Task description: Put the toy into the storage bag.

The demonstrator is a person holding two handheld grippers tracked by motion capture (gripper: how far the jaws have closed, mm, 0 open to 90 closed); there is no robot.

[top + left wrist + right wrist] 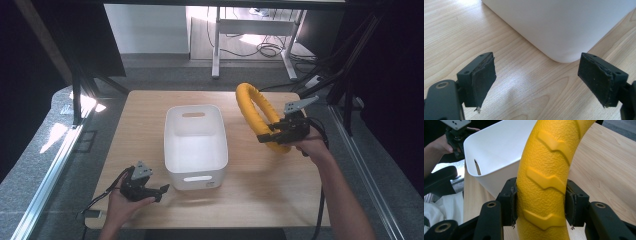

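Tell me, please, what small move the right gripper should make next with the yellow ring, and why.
Probably carry it left, over the white bin. The right gripper is already shut on the yellow ring, held beside the bin's right wall, and the bin looks empty. The left gripper sits open by the bin's near corner, free to steady it.

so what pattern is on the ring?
Yellow ring, pebbled texture with raised zigzag treads; clearest in the right gripper view.

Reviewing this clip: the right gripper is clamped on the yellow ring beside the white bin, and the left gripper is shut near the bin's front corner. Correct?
Not quite. The left gripper is open: the left gripper view shows its jaws wide apart, nothing between them, facing the bin corner. The rest holds: the right gripper is clamped on the ring beside the bin.
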